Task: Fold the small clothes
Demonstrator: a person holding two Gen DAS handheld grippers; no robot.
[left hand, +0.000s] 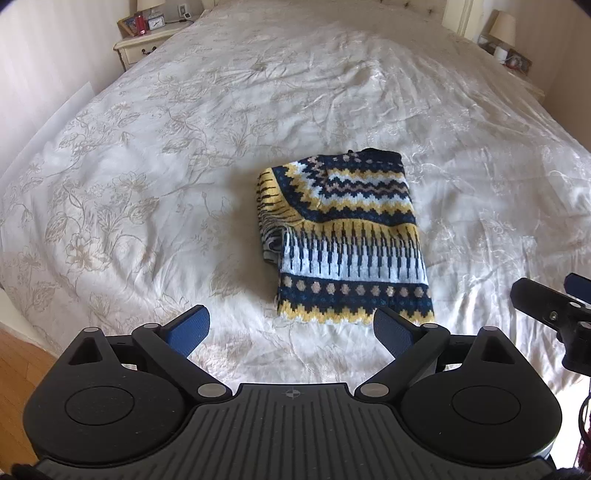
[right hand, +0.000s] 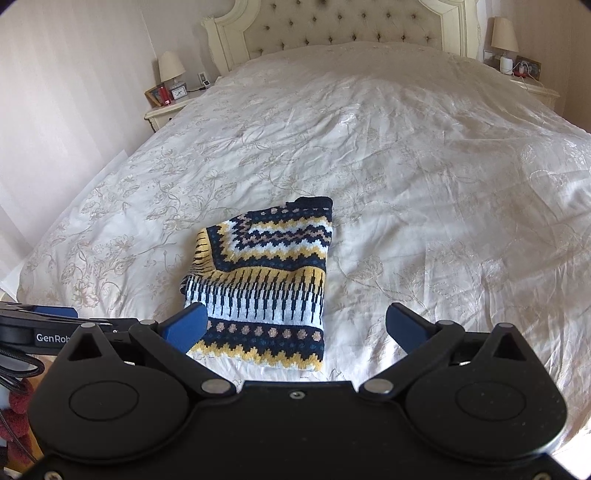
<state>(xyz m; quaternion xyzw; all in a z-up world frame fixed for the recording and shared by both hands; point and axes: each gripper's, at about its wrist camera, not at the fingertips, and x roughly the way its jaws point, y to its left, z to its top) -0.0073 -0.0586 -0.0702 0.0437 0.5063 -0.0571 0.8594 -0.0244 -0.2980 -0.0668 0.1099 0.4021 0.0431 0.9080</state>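
A small knitted sweater (left hand: pixel 351 236) in navy, yellow and pale blue lies folded into a compact rectangle on the white bed cover (left hand: pixel 147 184). My left gripper (left hand: pixel 291 328) hovers just in front of its near hem, open, nothing between the blue pads. In the right wrist view the same sweater (right hand: pixel 266 288) lies ahead and slightly left. My right gripper (right hand: pixel 295 326) is open above its near edge, and its left pad overlaps the hem in the image. The right gripper (left hand: pixel 554 306) also shows at the far right of the left wrist view.
The bed has a tufted headboard (right hand: pixel 343 26). A nightstand (right hand: pixel 166 110) with a lamp, clock and red item stands at the back left; another nightstand (right hand: pixel 532 81) with a lamp stands at the back right. Wood floor (left hand: pixel 22 369) shows at the lower left.
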